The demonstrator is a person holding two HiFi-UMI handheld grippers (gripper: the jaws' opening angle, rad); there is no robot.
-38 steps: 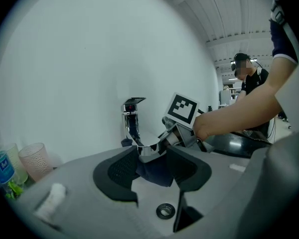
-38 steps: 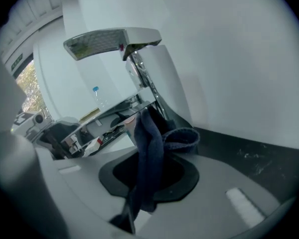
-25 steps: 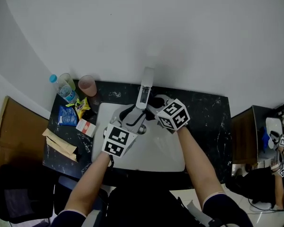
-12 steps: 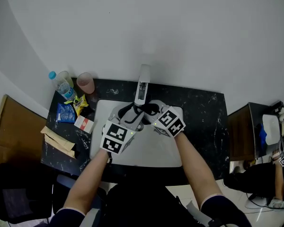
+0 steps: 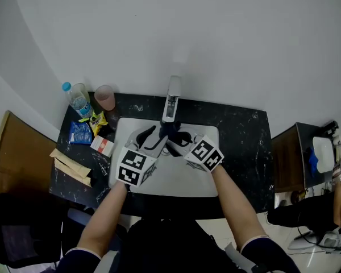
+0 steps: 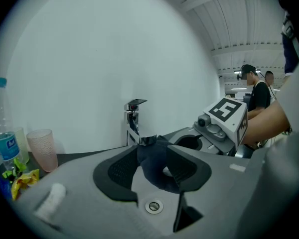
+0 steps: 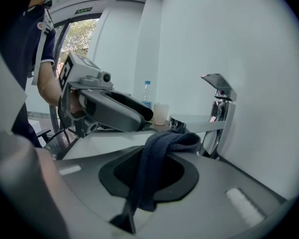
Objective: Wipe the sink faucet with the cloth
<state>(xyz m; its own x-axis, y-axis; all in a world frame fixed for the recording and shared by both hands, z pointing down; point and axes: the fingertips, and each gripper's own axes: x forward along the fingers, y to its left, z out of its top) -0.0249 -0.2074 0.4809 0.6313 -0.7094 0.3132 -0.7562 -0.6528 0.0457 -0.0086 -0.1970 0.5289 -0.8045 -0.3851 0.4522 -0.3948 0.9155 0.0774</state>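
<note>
A chrome faucet (image 5: 173, 100) stands at the back of a white sink (image 5: 187, 182). A dark blue cloth (image 7: 158, 156) is draped over the end of the spout (image 7: 194, 127) and hangs down from it. My right gripper (image 7: 157, 159) is shut on the cloth just below the spout tip; in the head view it (image 5: 179, 141) sits right of the spout. My left gripper (image 6: 152, 157) is open in front of the spout tip (image 6: 147, 140), with the hanging cloth (image 6: 157, 166) between its jaws and a gap showing at the left pad. In the head view the left gripper (image 5: 149, 140) is over the sink's left half.
Left of the sink on the black marble counter (image 5: 244, 141) are a water bottle (image 5: 78, 102), a pink cup (image 5: 105, 98), snack packets (image 5: 79, 135), a small red-and-white box (image 5: 102, 146) and paper sachets (image 5: 71, 172). The drain (image 6: 154, 206) lies below the jaws. A white wall is close behind the faucet.
My right gripper has drawn back from the faucet body along the spout toward its tip, taking the cloth with it. The left gripper has stayed almost where it was.
</note>
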